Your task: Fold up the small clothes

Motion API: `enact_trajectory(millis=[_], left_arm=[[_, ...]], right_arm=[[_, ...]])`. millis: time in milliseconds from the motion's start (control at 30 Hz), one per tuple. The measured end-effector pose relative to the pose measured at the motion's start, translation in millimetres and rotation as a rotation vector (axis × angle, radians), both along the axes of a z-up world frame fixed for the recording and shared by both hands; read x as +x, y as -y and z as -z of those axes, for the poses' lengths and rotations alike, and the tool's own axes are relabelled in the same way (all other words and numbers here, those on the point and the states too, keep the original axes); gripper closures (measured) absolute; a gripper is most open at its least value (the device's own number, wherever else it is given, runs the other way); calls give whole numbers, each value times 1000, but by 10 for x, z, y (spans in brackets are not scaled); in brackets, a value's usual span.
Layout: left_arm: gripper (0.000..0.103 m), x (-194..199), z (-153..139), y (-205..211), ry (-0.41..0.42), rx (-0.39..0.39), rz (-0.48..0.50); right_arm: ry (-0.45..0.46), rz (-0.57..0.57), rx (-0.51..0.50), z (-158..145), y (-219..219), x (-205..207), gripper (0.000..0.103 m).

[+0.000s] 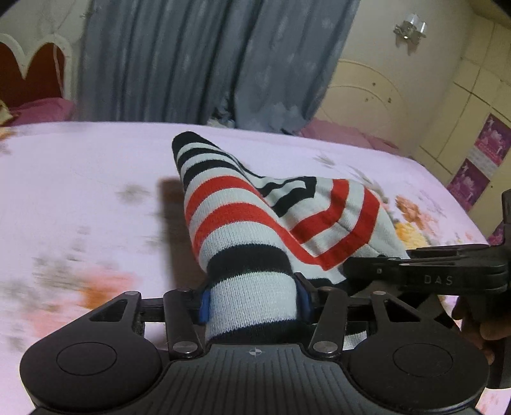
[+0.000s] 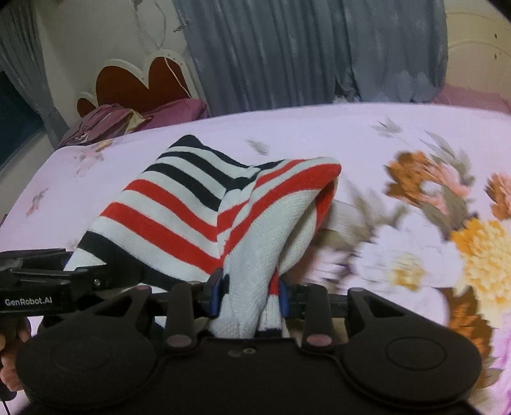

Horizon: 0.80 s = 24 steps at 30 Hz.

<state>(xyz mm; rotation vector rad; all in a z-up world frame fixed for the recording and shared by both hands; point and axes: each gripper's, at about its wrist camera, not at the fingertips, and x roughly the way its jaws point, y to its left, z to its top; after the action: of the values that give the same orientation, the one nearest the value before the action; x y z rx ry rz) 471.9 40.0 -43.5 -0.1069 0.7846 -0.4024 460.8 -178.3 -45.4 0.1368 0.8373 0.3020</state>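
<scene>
The right tool (image 1: 428, 277) bears the letters "DAS" on its side; the left tool (image 2: 35, 293) carries "GenRobot.AI".

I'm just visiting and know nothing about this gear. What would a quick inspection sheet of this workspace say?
Surface: bed with pale pink floral sheet.
Job's things: striped garment, red, white and dark bands, lifted off the sheet, bunched between both grippers.
Clutter: crumpled purple cloth by the headboard.
Grippers: left gripper shut on the garment; right gripper shut on the garment.
Cables: a thin dark lead below the person's hand.
Surroundings: grey curtains, wall lamp, cream cupboards.
</scene>
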Motion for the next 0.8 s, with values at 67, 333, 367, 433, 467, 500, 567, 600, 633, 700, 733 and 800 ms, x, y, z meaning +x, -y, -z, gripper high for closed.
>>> enact_trajectory(millis=[67,333,367,433,467,500,567,600,633,700,733,800], left_arm=[[54,18,-22,-346,4,6,-16],[52,-114,96,-1754,-8,-2,-119],[48,-149,146,-1897,-9,-15,-142],[43,-245,274,-2126,5,1,-224],[45,-253,351,-2185,-10,46,-245],[46,-249,443,-2237,-31,31,-234],[50,-222,532,-2324,-57,-54,-248],[50,-198,537,-2313,-54,-41,-242],[51,-181,539,-2271,-47,-22,-233],[51,-161,538,-2215,-40,7,-219],[51,-142,536,-2164,-39,10,-214],[51,-156,470,-2170,-30,8,-209]], right_arm=[[15,-22,3,26,-330,70,71],[-11,-128,65,210,-1528,274,71],[-19,-143,66,242,-1635,279,71],[-47,-160,69,360,-1795,322,71],[-68,-150,49,451,-1850,356,71],[-89,-134,21,522,-1878,377,71],[-87,-110,37,649,-1817,372,70],[-89,-103,51,661,-1774,370,70],[-89,-100,53,655,-1744,370,70],[-90,-101,45,636,-1735,348,70],[-96,-96,47,630,-1728,362,70],[-105,-85,51,593,-1745,349,69]])
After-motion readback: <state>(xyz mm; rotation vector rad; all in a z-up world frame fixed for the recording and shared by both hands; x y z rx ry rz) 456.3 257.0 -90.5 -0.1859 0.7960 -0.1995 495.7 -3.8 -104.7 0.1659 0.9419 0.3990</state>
